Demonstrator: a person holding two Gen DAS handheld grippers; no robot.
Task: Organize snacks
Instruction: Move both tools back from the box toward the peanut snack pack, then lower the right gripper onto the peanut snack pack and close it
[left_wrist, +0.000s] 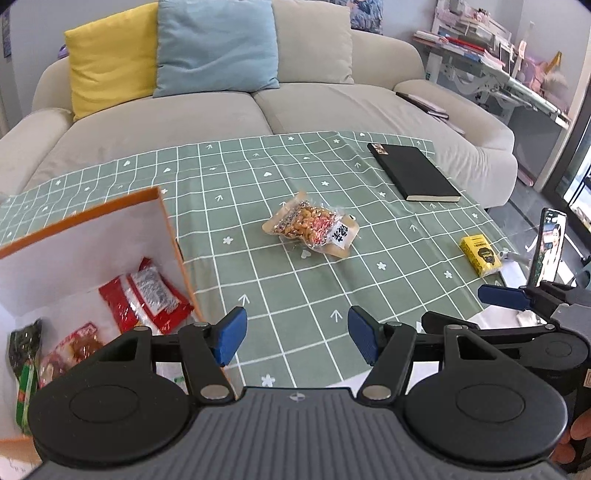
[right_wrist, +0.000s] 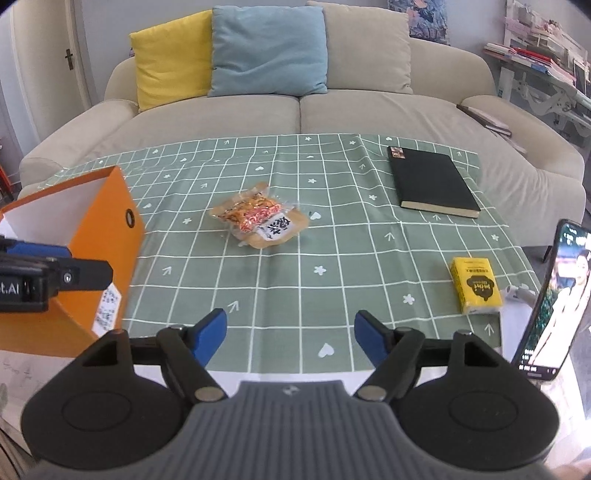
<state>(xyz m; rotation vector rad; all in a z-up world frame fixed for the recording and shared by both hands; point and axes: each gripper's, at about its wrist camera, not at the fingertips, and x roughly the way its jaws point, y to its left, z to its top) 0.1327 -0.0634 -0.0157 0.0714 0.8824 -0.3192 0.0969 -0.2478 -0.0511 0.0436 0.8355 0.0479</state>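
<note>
In orange box (left_wrist: 173, 229), red snack packs (left_wrist: 147, 299), L view only.

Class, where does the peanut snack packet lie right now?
The snack packet lies mid-table on the green cloth, right of the orange box and left of the black book.

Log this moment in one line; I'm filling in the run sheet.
left gripper: open, empty | right gripper: open, empty | peanut packet: on tablecloth, untouched | orange box: holds several snack packets
</note>
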